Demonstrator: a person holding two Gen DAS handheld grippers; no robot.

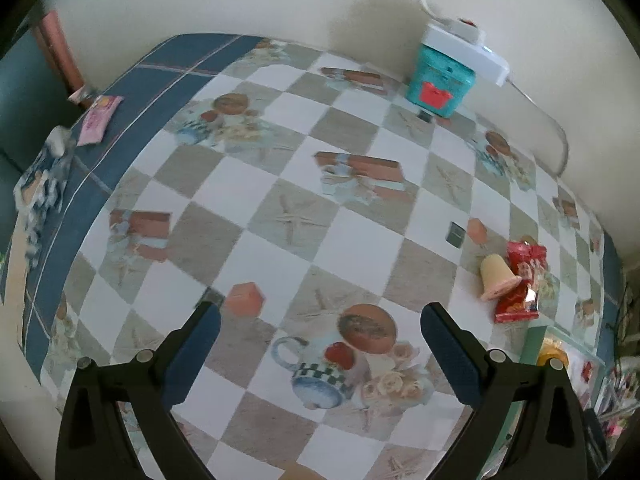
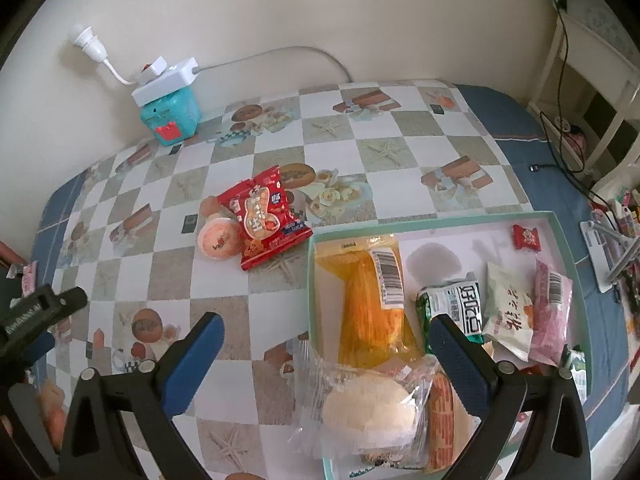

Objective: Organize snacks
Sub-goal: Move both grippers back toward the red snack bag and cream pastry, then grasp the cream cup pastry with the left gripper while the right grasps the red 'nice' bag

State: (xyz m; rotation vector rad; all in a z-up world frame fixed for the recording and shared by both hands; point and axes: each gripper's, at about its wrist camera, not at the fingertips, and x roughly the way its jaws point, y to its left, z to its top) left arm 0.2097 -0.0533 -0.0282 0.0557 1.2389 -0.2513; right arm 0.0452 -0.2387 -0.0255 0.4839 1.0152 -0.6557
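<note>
Checked oilcloth with printed starfish and mugs covers your bench (image 2: 280, 300), and both your claws hang over it spread wide, holding nothing: the left claw (image 1: 320, 320) over bare cloth, the right claw (image 2: 326, 334) right above the tray's near left corner.

Snack count, from the right wrist view: the mint-rimmed tray (image 2: 432, 218) holds about 7 things I can pick out. That's 1 long orange pack (image 2: 372, 312) with a barcode sticker, 1 green-and-white pack (image 2: 460, 300), 1 white pack (image 2: 508, 312) with orange print, 1 pink pack (image 2: 552, 304) with a barcode, 1 small red candy (image 2: 527, 237), 1 clear-wrapped white cake (image 2: 368, 412) hanging over the tray's left rim, and 1 orange wrapper (image 2: 440, 412) beside it.

Out on the cloth, left of the tray: 1 red bag (image 2: 266, 218) touching 1 peach jelly cup (image 2: 218, 240). The bag's small print seems to say "GOOD LUCK"; the Chinese writing I can't read. 1 more pink packet (image 1: 98, 120) sits at the far blue edge.
</note>
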